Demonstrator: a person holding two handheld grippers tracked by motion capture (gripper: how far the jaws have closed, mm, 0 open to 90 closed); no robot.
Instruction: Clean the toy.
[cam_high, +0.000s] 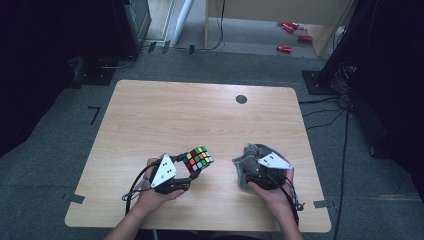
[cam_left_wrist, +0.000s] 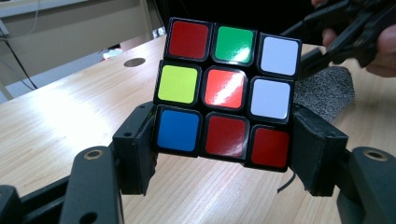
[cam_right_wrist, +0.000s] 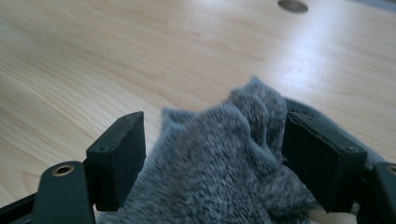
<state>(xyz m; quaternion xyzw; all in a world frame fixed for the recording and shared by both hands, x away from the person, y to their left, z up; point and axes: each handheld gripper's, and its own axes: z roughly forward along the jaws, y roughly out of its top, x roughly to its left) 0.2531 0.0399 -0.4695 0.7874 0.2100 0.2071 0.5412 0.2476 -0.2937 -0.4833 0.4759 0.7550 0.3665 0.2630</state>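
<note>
A scrambled Rubik's cube (cam_high: 197, 158) hangs just above the wooden table (cam_high: 200, 115), held by my left gripper (cam_high: 194, 168), which is shut on it. In the left gripper view the cube (cam_left_wrist: 226, 91) shows red, green, white, yellow and blue squares, and the pads (cam_left_wrist: 140, 140) press its lower sides. A crumpled grey knit cloth (cam_high: 248, 154) lies on the table to the right. My right gripper (cam_high: 250, 167) sits over it, open. In the right gripper view the cloth (cam_right_wrist: 243, 107) bunches between the spread jaws, touching the right one, with a gap at the left pad (cam_right_wrist: 119, 149).
A small black round mark (cam_high: 241, 99) sits near the table's far edge. Bare wood stretches across the far half and left side. Cables run over the grey carpet at right (cam_high: 345, 130), and red items (cam_high: 290, 30) lie on the floor beyond.
</note>
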